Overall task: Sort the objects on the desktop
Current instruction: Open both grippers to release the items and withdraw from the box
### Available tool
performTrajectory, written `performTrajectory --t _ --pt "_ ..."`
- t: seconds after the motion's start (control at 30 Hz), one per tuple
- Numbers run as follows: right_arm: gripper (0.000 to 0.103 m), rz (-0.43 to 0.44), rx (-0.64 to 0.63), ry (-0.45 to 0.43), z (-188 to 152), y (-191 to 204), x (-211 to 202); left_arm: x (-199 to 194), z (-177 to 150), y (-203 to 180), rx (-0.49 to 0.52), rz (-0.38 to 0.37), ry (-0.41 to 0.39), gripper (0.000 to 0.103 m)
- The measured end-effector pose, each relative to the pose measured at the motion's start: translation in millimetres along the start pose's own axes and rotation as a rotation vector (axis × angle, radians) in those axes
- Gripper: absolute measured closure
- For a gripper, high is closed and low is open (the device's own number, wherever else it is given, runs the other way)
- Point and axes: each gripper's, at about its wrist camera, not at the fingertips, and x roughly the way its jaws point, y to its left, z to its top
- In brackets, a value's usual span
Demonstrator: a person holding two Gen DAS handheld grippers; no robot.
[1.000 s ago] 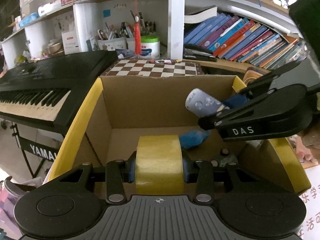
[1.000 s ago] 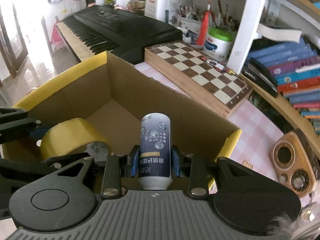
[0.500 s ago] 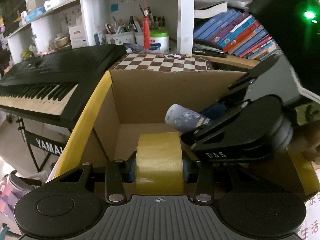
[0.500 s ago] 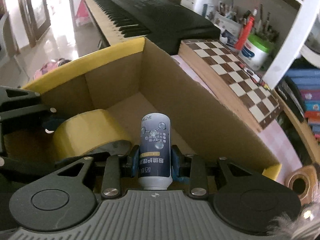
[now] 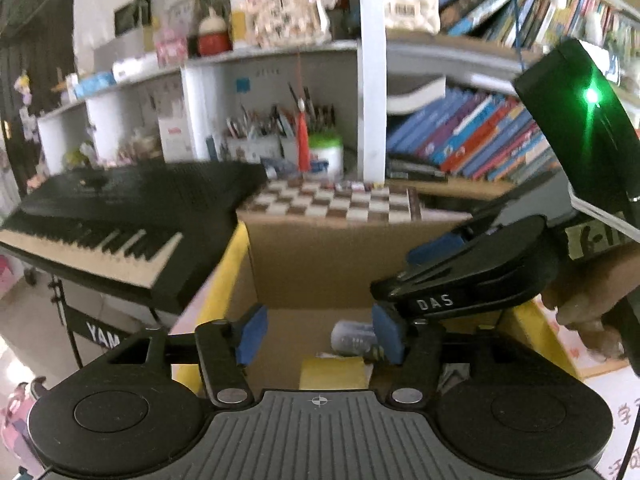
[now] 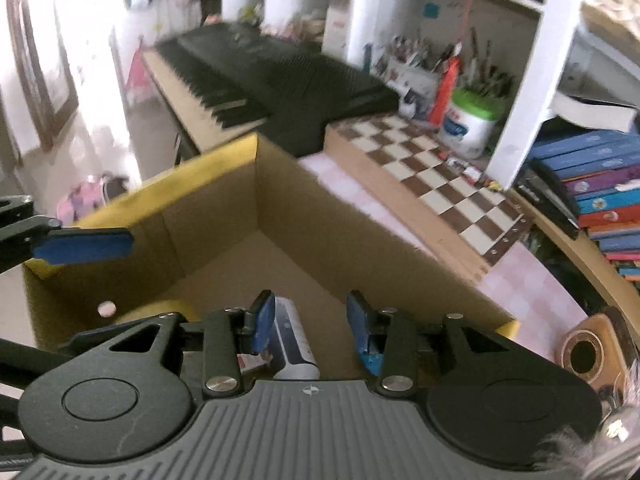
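Observation:
An open cardboard box [image 5: 312, 264] with yellow-taped rims sits below both grippers. My left gripper [image 5: 318, 334] is over it, its jaws opening with nothing between the blue pads. The yellow tape roll [image 5: 334, 372] lies on the box floor beneath it. Beside the roll lies the dark-labelled white bottle [image 5: 352, 336]. My right gripper [image 6: 311, 328] hovers over the same box [image 6: 352, 232], its jaws opening too. The bottle [image 6: 294, 344] rests below them, free of the pads, and the tape roll [image 6: 164, 308] is to its left. A hand holds the right gripper [image 5: 460, 280].
A black keyboard [image 5: 132, 208] stands left of the box and a chessboard [image 5: 332, 200] behind it. Shelves with books [image 5: 472, 140], pen holders and a green-lidded jar [image 6: 472, 120] line the back. A wooden device [image 6: 588, 352] lies to the right on the pink checked cloth.
Both grippers opened and rose. The tape roll left the left pads and the bottle left the right pads; both now lie in the box.

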Motion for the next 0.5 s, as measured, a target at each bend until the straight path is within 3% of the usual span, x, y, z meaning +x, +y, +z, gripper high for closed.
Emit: performTrajectory --t 0.33,0.5 --pt "0.065 -0.056 0.116 -0.134 -13.9 3.1 -63.0 -48.1 3.9 10.0 -0.054 0.042 -0.138 0.028" --pt "0.055 -0.121 0.206 -0.196 -28.1 1.2 -94.8 -68.8 0.2 14.3 -0.067 0.056 -0.178 0.019"
